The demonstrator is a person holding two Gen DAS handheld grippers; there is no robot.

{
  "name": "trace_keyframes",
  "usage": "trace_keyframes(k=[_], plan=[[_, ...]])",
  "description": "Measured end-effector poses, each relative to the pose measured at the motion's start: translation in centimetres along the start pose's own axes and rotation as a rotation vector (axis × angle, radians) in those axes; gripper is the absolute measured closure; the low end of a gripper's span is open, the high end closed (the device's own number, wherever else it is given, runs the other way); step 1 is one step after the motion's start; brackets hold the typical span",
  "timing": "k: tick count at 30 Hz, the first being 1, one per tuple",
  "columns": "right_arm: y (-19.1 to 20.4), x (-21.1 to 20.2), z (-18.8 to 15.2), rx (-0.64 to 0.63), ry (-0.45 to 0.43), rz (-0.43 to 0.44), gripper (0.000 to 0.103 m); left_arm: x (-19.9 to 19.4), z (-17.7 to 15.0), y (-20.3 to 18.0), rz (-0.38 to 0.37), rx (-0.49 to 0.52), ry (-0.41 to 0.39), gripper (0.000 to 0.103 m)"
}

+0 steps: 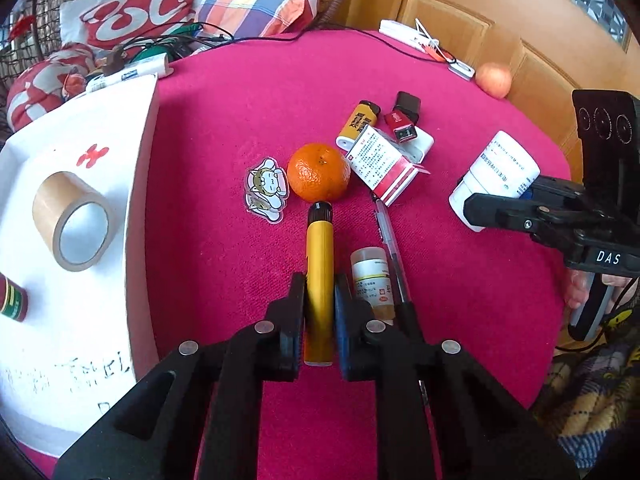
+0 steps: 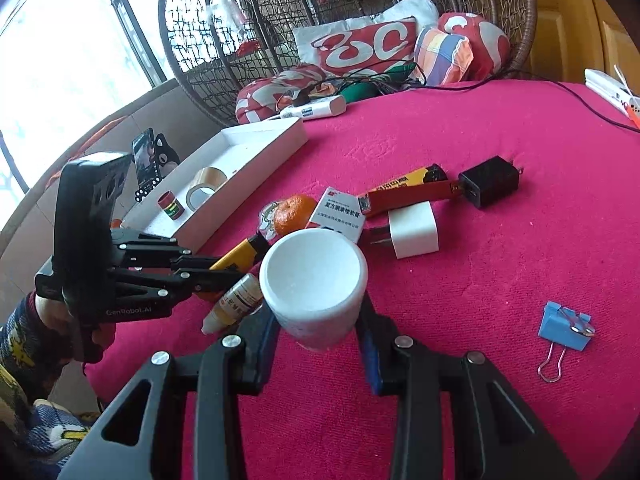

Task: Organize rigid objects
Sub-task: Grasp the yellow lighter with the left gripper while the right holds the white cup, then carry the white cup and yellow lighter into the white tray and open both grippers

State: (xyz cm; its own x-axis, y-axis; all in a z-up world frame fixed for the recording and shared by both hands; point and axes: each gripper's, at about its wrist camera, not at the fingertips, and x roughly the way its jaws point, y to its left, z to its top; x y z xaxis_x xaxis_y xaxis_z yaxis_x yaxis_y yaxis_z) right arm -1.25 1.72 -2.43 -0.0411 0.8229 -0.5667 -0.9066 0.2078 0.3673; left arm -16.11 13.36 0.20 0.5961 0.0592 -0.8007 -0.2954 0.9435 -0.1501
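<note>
My left gripper (image 1: 320, 285) is shut on a yellow stick with a black cap (image 1: 319, 256), which lies on the pink table cloth (image 1: 240, 128) and points at an orange (image 1: 319, 172). In the right wrist view the left gripper (image 2: 204, 276) holds the same yellow stick (image 2: 240, 254). My right gripper (image 2: 316, 312) is shut on a white pill bottle (image 2: 312, 276) and holds it above the cloth, base toward the camera. The left wrist view shows the right gripper (image 1: 505, 197) and the bottle (image 1: 500, 164) at the right. A white box (image 1: 140, 168) on the left holds a tape roll (image 1: 74, 226) and a small red can (image 1: 12, 298).
Beside the stick lie a small medicine bottle (image 1: 370, 276), a pen (image 1: 390, 248), a red-and-white carton (image 1: 380, 164), lighters (image 1: 358, 124), a white charger (image 2: 414, 232) and a black charger (image 2: 490, 186). A blue binder clip (image 2: 564, 326) lies apart. An apple (image 1: 493, 79) sits at the far edge.
</note>
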Motion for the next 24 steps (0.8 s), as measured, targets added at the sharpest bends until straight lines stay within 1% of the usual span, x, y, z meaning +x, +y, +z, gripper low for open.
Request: trace_keyframes(k=[4,6,10,19,24], plan=[[1.0,-1.6,1.2,-0.020,-0.055,0.021,0.067,-2.4,-0.6,-0.3,-0.009,-0.048,-0.082,0.090],[1.6,-2.1,1.8,-0.035,-0.075,0.031,0.067,-3.3,-0.6,-0.2,-0.002,-0.066,-0.114,0.090],[2.7,-2.4,2.8,-0.065,-0.099,0.041,0.067,-4.6,-0.4,0.1,0.015,-0.083,-0.154,0.090],[3.2,-1.9,3.5,-0.070,-0.085,0.041,0.067,-7.6,-0.6,1.7,0.053,-0.128,-0.247,0.090],[3.4,-1.7,4.3,-0.076,-0.078,0.045,0.067,-8.6,-1.2,2.9,0.073,-0.165,-0.280,0.090]])
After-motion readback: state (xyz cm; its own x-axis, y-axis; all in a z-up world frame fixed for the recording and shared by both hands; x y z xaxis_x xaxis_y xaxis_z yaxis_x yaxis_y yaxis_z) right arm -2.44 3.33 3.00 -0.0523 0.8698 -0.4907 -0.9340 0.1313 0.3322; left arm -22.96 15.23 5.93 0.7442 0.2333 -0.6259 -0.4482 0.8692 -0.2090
